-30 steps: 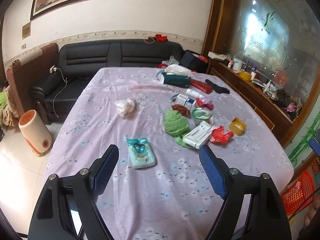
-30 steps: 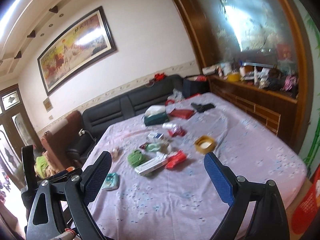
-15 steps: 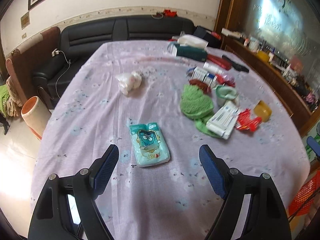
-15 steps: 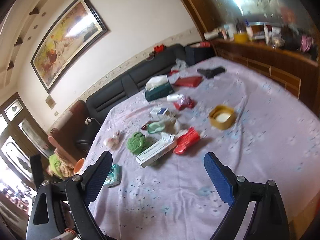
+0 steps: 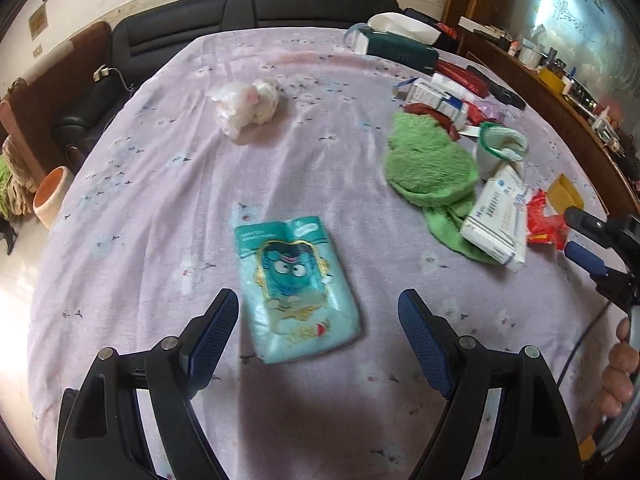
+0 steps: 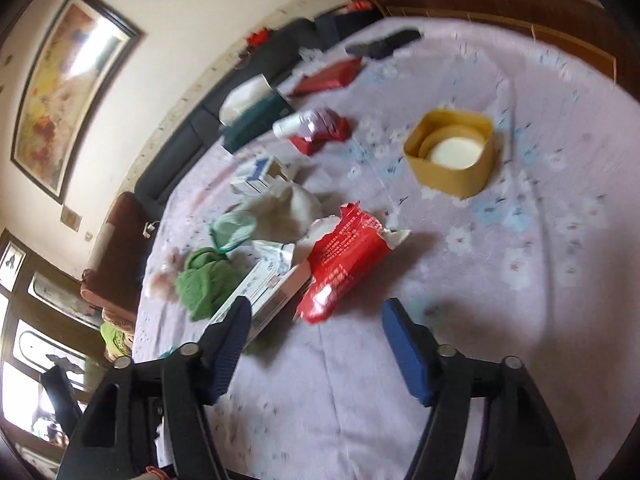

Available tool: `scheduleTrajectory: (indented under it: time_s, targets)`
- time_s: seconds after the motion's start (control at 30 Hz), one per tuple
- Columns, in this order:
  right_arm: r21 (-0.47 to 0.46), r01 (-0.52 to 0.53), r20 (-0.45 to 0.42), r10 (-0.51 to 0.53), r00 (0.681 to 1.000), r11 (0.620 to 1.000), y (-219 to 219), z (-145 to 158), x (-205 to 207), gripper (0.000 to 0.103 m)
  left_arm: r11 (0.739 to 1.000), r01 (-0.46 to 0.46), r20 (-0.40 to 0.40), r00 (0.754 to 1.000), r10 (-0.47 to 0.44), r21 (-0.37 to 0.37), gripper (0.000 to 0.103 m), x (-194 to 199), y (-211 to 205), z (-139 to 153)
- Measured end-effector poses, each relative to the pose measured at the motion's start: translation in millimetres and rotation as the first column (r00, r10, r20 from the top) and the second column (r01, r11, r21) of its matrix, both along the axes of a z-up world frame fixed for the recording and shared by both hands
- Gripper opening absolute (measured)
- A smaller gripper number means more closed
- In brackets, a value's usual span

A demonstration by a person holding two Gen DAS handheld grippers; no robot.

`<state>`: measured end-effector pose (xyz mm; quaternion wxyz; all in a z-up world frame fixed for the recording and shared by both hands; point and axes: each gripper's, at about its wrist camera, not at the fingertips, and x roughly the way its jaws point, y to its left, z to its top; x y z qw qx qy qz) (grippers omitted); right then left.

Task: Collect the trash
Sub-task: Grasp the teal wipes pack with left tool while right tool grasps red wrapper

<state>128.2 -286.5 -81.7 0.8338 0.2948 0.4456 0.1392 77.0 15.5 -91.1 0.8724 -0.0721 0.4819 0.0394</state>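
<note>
A teal cartoon-printed packet [image 5: 296,286] lies flat on the lilac tablecloth [image 5: 160,184]. My left gripper [image 5: 318,314] hovers just above its near end, open, jaws on either side of the packet without touching it. A torn red wrapper [image 6: 346,256] lies just beyond my right gripper [image 6: 316,320], whose jaws are closing with nothing between them. That gripper also shows at the right edge of the left wrist view [image 5: 580,236], beside the red wrapper [image 5: 542,222]. A crumpled white tissue wad [image 5: 246,108] sits farther back.
A green cloth [image 5: 430,164], a white box [image 5: 496,218], a yellow tub [image 6: 452,156], medicine boxes [image 6: 256,176], a dark green tissue box [image 5: 400,50] and a red pack [image 6: 328,78] crowd the table's right half. A black sofa [image 5: 240,12] stands behind. Fingers of a hand [image 5: 622,368] show at lower right.
Both grippers have dropped toward the table. The left one closed in on the teal packet. The right one rolled, came down near the red wrapper, and its jaws narrowed.
</note>
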Motion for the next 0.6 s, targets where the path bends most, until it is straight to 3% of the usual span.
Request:
scheduleTrajectory:
  time_s: [0.1, 0.23, 0.33, 0.43, 0.6]
  targets:
    - [-0.005, 0.015, -0.024, -0.015, 1.000, 1.000, 4.2, -8.5, 17.2, 0.061, 1.000, -0.015, -0.024, 1.000, 0.015, 0.003, 0.069, 4.8, 5.7, -5.9]
    - [0.004, 0.032, -0.063, -0.032, 0.997, 0.999, 5.1, -19.0, 30.6, 0.026, 0.999, -0.029, -0.047, 0.998, 0.030, 0.016, 0.060, 9.3, 9.6, -11.2]
    - [0.012, 0.048, -0.048, -0.047, 0.998, 0.999, 0.7, -16.6, 26.4, 0.015, 0.999, -0.034, -0.050, 0.998, 0.034, 0.010, 0.055, 10.2, 9.7, -11.3]
    - [-0.017, 0.089, 0.009, -0.089, 0.996, 0.996, -10.6, -1.6, 9.1, 0.013, 0.999, -0.041, -0.046, 0.998, 0.042, 0.021, 0.051, 11.8, 9.8, -11.1]
    - [-0.064, 0.150, 0.100, -0.144, 0.985, 0.987, -32.7, 24.5, -21.7, 0.012, 0.997, -0.065, -0.011, 0.998, 0.065, -0.030, 0.038, 1.8, 18.4, 0.7]
